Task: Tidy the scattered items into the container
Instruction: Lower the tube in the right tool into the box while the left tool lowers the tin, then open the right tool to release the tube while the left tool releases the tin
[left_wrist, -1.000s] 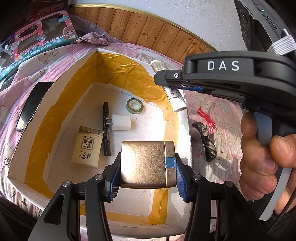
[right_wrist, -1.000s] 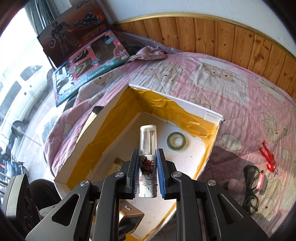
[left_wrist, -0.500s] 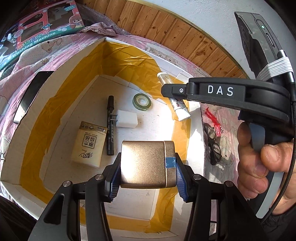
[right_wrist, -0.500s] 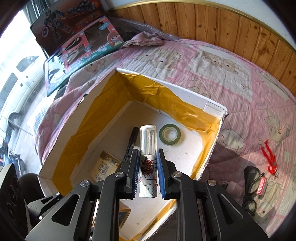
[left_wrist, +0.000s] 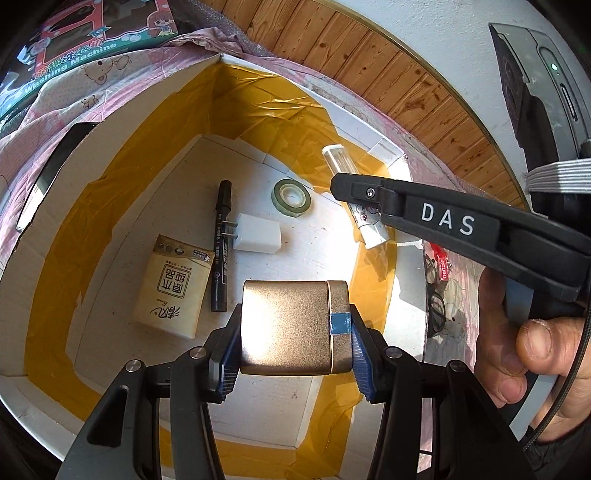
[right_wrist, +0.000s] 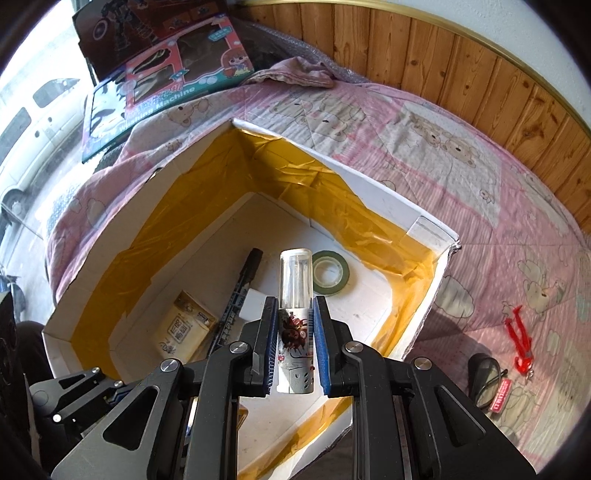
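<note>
My left gripper (left_wrist: 293, 332) is shut on a gold metal case (left_wrist: 291, 326) with a blue tape strip, held over the near part of the white box (left_wrist: 122, 122) lined with yellow tape. My right gripper (right_wrist: 295, 334) is shut on a white tube with a clear cap (right_wrist: 295, 295), hanging above the box (right_wrist: 332, 155); the tube (left_wrist: 354, 199) also shows in the left wrist view. On the box floor lie a tissue pack (left_wrist: 171, 291), a black marker (left_wrist: 221, 243), a white charger plug (left_wrist: 258, 238) and a green tape roll (left_wrist: 291, 195).
The box rests on a pink quilt (right_wrist: 424, 147). Glasses (right_wrist: 484, 380), a red tag (right_wrist: 500, 395) and a red clip (right_wrist: 519, 339) lie on the quilt right of the box. A phone (left_wrist: 51, 173) lies left of it. Toy boxes (right_wrist: 166, 74) stand behind.
Both grippers have moved forward over the box with their loads. The right gripper and its tube have come further in above the box floor, now near the tape roll.
</note>
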